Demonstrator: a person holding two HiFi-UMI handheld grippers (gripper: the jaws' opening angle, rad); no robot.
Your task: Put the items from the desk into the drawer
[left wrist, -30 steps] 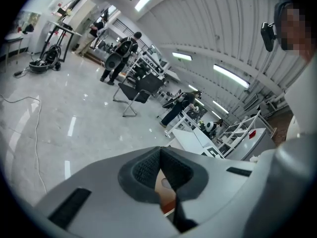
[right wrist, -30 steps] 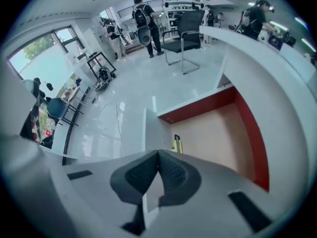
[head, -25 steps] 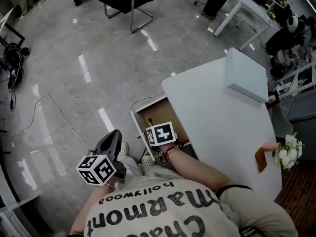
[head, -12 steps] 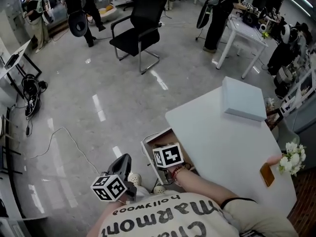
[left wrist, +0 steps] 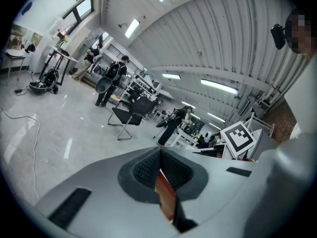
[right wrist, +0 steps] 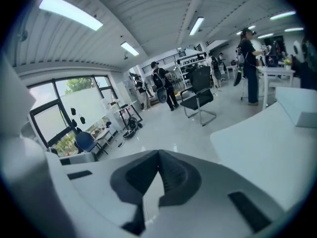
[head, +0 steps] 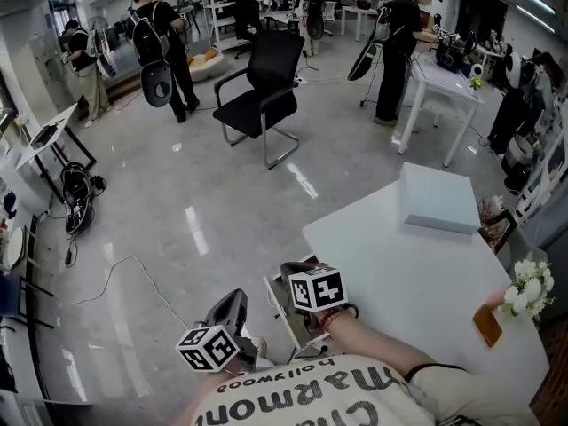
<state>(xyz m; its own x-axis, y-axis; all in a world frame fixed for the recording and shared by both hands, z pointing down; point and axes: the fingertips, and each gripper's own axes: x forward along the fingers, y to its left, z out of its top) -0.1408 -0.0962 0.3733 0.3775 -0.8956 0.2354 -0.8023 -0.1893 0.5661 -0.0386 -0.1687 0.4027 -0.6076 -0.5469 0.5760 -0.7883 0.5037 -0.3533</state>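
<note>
- Polished grey floor [head: 177,193] is filling most of the hall, with a black chair [head: 262,87] and people [head: 164,47] standing far behind, and a white counter [head: 399,273] is taking up the lower right of the head view
- A pale blue box [head: 435,198] is lying flat near the counter's far edge
- An orange-brown flat item [head: 486,325] is lying at the counter's right edge, just beside a bunch of white flowers [head: 522,284]; it is too small to name more closely
- The drawer [head: 277,316] is standing pulled out under the counter's near left corner
- The right gripper [right wrist: 158,155] is hanging over the drawer and covering its inside, so its contents cannot be told
- The right gripper's jaws are pressing tip to tip with nothing between them; only a pale surface is showing through the gap behind the tips
- The left gripper [left wrist: 159,151] is hanging left of the drawer, over the floor and well apart from the counter
- Its jaws are also meeting at the tips, and a reddish-brown sliver [left wrist: 166,197] is showing in the gap behind them; I cannot tell whether it is a thin held thing or something beyond
- The task is looking unfinished: the box and the flat item at least are waiting on the counter, and the drawer is standing ready
- Whether the flowers are meant to go in as well is unclear
</note>
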